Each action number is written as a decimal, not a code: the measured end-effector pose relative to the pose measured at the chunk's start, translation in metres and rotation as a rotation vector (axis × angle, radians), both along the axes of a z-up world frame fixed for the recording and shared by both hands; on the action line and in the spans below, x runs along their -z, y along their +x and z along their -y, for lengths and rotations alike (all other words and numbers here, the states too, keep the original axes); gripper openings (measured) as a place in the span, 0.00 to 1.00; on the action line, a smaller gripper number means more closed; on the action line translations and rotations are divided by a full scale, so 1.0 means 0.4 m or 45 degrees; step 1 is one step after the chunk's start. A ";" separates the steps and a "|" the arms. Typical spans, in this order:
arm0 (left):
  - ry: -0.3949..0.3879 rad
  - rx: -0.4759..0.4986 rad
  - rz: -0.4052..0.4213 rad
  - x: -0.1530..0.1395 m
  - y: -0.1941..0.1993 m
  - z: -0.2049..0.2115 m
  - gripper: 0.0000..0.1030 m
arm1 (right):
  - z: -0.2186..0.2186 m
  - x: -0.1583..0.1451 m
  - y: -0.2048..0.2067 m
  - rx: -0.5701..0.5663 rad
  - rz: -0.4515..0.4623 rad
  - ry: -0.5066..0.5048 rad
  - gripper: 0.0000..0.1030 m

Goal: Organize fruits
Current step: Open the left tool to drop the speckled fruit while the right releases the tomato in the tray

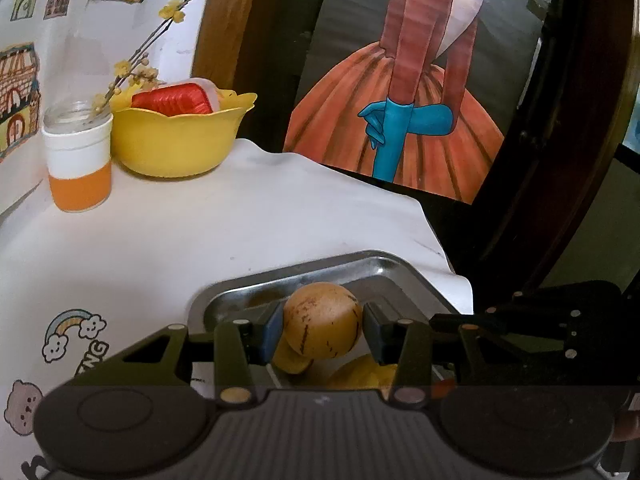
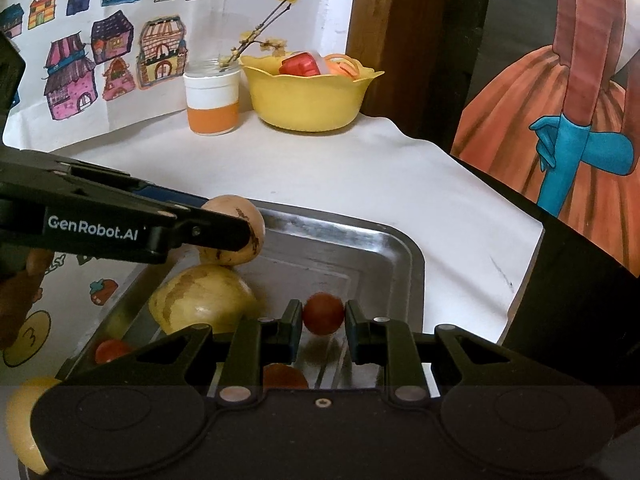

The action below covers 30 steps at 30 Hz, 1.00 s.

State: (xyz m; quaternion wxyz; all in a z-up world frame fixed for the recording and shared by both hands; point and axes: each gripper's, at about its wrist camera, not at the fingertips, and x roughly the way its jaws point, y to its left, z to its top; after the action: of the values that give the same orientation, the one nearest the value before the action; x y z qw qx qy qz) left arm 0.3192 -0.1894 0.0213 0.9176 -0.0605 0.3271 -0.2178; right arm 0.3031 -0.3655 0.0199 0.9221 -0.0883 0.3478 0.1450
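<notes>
In the left wrist view my left gripper [image 1: 322, 330] is shut on a round tan melon [image 1: 320, 316] with brown streaks, held over a steel tray [image 1: 360, 258]. The right wrist view shows that melon [image 2: 240, 216] raised above the tray [image 2: 412, 264], with the left gripper [image 2: 240, 234] coming in from the left. My right gripper [image 2: 323, 322] is shut on a small red tomato [image 2: 323, 313] just above the tray floor. Also in the tray are a bigger streaked melon [image 2: 204, 300] and two more tomatoes [image 2: 110, 350] [image 2: 284, 376].
A yellow bowl [image 2: 308, 96] holding red and orange items and an orange-and-white jar [image 2: 212, 108] with twigs stand at the back of the white-clothed table. A yellow fruit [image 2: 22, 420] shows at the lower left. A large painting [image 2: 560, 120] leans at the right. A hand [image 2: 20, 292] holds the left gripper.
</notes>
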 end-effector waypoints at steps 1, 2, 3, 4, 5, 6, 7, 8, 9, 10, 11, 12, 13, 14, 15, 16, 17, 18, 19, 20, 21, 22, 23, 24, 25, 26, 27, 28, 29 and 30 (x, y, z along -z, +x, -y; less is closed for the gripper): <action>0.003 0.000 0.005 0.000 -0.001 0.004 0.46 | 0.002 0.001 0.001 0.002 0.002 0.003 0.24; 0.011 0.002 0.010 0.000 -0.001 0.007 0.46 | 0.002 0.001 0.003 0.004 0.003 0.007 0.24; 0.019 0.005 0.014 0.000 -0.001 0.011 0.46 | 0.004 0.002 0.004 0.006 0.004 0.010 0.24; 0.025 0.007 0.017 0.000 -0.001 0.013 0.46 | 0.004 0.002 0.005 0.007 0.005 0.012 0.24; 0.027 0.008 0.017 -0.001 0.002 0.015 0.46 | 0.003 0.003 0.007 0.006 0.006 0.013 0.24; 0.028 0.008 0.017 -0.001 0.003 0.016 0.46 | 0.003 0.003 0.007 0.007 0.005 0.014 0.24; 0.028 0.008 0.016 0.000 0.005 0.016 0.46 | 0.003 0.003 0.008 0.007 0.005 0.014 0.24; 0.029 0.007 0.015 -0.002 0.008 0.019 0.46 | 0.002 0.004 0.010 0.008 0.005 0.014 0.24; 0.030 0.007 0.015 -0.002 0.010 0.019 0.46 | 0.003 0.003 0.008 0.008 0.005 0.014 0.24; 0.032 0.008 0.016 -0.002 0.011 0.019 0.46 | 0.004 0.004 0.010 0.009 0.006 0.016 0.24; 0.032 0.007 0.019 -0.003 0.010 0.020 0.45 | 0.004 0.004 0.012 0.010 0.007 0.018 0.24; 0.030 0.009 0.017 -0.003 0.010 0.020 0.45 | 0.005 0.005 0.014 0.011 0.008 0.019 0.24; 0.027 0.011 0.012 -0.003 0.011 0.020 0.45 | 0.004 0.006 0.016 0.014 0.009 0.020 0.24; 0.027 0.010 0.012 -0.002 0.011 0.021 0.45 | 0.004 0.007 0.017 0.017 0.009 0.020 0.24; 0.029 0.011 0.013 -0.002 0.011 0.021 0.45 | 0.004 0.008 0.018 0.020 0.008 0.021 0.24; 0.029 0.012 0.013 -0.002 0.012 0.021 0.45 | 0.004 0.010 0.019 0.022 0.008 0.021 0.24; 0.026 0.011 0.012 -0.002 0.011 0.020 0.45 | 0.005 0.011 0.019 0.023 0.007 0.023 0.24; 0.023 0.012 0.010 -0.002 0.011 0.020 0.45 | 0.005 0.012 0.020 0.025 0.006 0.025 0.24; 0.023 0.012 0.008 -0.001 0.013 0.021 0.45 | 0.005 0.013 0.020 0.027 0.005 0.026 0.24; 0.023 0.011 0.008 -0.001 0.013 0.021 0.45 | 0.006 0.014 0.017 0.030 0.007 0.027 0.25; 0.023 0.012 0.008 -0.002 0.013 0.021 0.45 | 0.006 0.014 0.017 0.033 0.008 0.028 0.26; 0.022 0.013 0.008 -0.002 0.012 0.021 0.45 | 0.006 0.014 0.016 0.036 0.008 0.030 0.26; 0.020 0.009 0.011 -0.003 0.012 0.021 0.45 | 0.007 0.014 0.016 0.038 0.009 0.031 0.27; 0.018 0.007 0.016 -0.003 0.011 0.020 0.45 | 0.008 0.014 0.015 0.041 0.011 0.032 0.27; 0.018 0.005 0.020 -0.005 0.010 0.020 0.46 | 0.010 0.014 0.014 0.045 0.013 0.033 0.29; 0.019 0.002 0.023 -0.006 0.008 0.019 0.48 | 0.011 0.013 0.013 0.051 0.016 0.035 0.31; 0.017 0.000 0.025 -0.007 0.006 0.019 0.50 | 0.012 0.013 0.011 0.059 0.019 0.037 0.31; 0.013 -0.006 0.028 -0.009 0.004 0.017 0.51 | 0.014 0.011 0.009 0.067 0.025 0.039 0.33; 0.010 -0.008 0.030 -0.010 0.004 0.015 0.53 | 0.014 0.010 0.007 0.073 0.031 0.039 0.34; 0.006 -0.011 0.033 -0.012 0.002 0.013 0.56 | 0.014 0.008 0.005 0.078 0.037 0.040 0.35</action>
State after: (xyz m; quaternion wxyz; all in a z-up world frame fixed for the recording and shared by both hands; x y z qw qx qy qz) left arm 0.3200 -0.1945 0.0260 0.9228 -0.0569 0.3155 -0.2137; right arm 0.3053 -0.3712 0.0168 0.9323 -0.0652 0.3346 0.1207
